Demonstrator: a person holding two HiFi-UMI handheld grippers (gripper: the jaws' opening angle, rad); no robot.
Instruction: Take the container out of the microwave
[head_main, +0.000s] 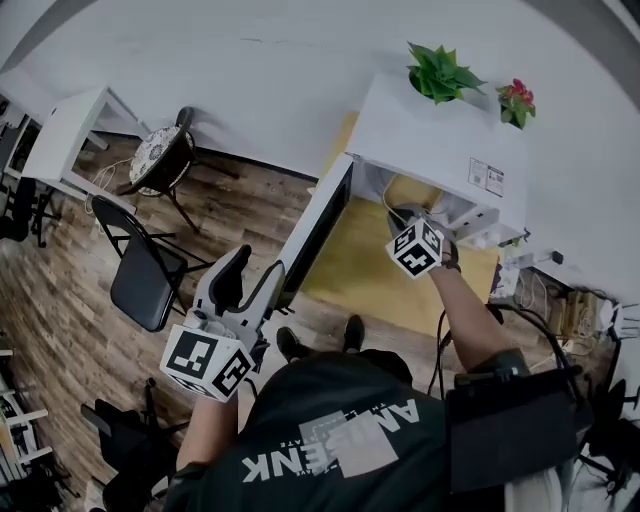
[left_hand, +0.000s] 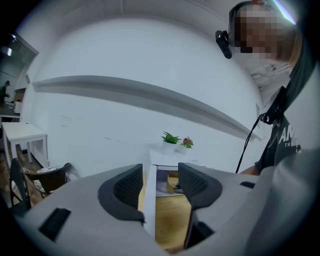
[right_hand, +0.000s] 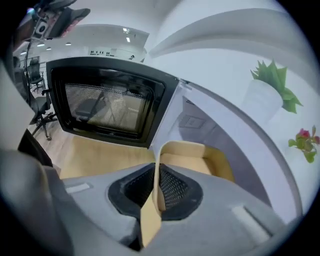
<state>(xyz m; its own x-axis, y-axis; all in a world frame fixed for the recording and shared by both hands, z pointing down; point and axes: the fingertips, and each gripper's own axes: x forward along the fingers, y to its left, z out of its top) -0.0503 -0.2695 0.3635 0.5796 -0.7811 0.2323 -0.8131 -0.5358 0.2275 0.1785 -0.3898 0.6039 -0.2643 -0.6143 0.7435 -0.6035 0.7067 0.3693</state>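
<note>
The white microwave (head_main: 440, 140) stands on a yellow-topped table (head_main: 370, 280) with its dark-windowed door (right_hand: 107, 102) swung wide open. My right gripper (right_hand: 157, 187) is shut on the thin side wall of a tan, box-shaped container (right_hand: 192, 160), held just in front of the open cavity. In the head view that gripper's marker cube (head_main: 416, 248) hides the container. My left gripper (left_hand: 160, 182) hangs at the free edge of the door (left_hand: 149, 200). The white edge sits between its open jaws, close to the left pad (left_hand: 127, 187).
A green plant (head_main: 440, 70) and a red-flowered plant (head_main: 517, 100) sit on top of the microwave. A black folding chair (head_main: 150, 275), a round stool (head_main: 160, 155) and a white table (head_main: 65, 130) stand to the left on the wood floor. Cables lie at the right.
</note>
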